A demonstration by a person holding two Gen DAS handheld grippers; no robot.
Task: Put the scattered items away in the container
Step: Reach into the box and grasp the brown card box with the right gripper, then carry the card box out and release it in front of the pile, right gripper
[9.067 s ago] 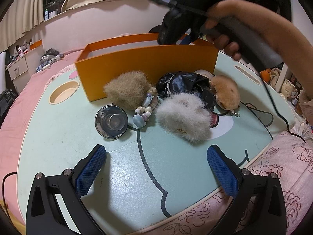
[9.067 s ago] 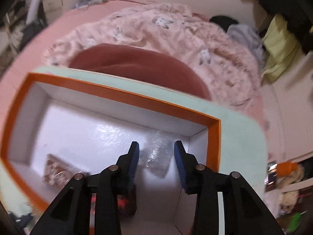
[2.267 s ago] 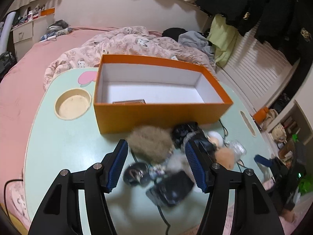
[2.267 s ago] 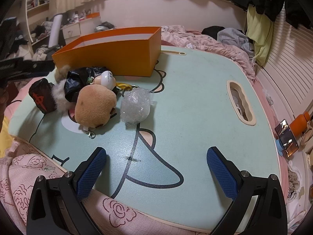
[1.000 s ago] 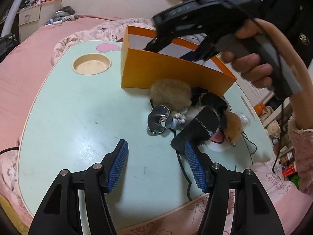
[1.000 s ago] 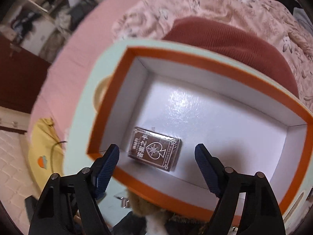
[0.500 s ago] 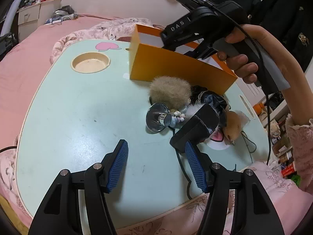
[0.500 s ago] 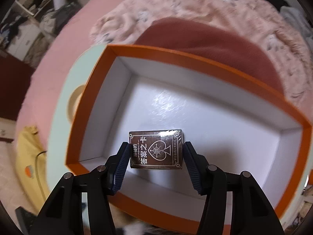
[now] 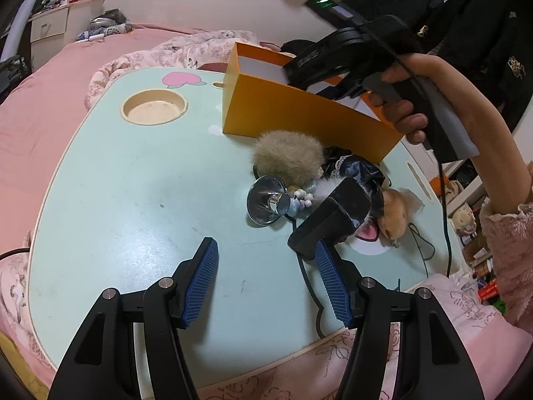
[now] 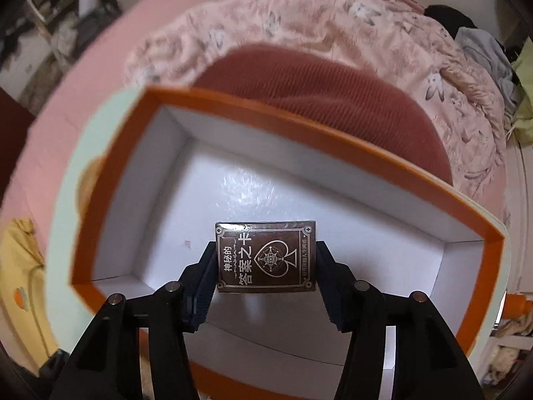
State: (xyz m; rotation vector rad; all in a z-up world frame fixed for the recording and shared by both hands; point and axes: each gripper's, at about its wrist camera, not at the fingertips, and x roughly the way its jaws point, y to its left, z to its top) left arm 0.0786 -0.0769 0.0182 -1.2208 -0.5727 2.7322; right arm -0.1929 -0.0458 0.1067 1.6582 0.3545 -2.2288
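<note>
From the left wrist, the left gripper (image 9: 266, 280) hovers half-spread and empty over a mint table (image 9: 133, 200), near a pile of fluffy trinkets (image 9: 288, 158) beside the orange box (image 9: 299, 116). From the right wrist, the right gripper (image 10: 265, 260) clamps a brown card deck (image 10: 265, 256) above the box's white floor (image 10: 266, 183).

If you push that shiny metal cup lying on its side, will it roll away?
Probably a little. The metal cup lies tipped over on the smooth table, so its round wall could roll, likely curving since the mouth is wider than the base. The beads and furry pom-pom touching it may stop it. It looks stiff and slippery.
</note>
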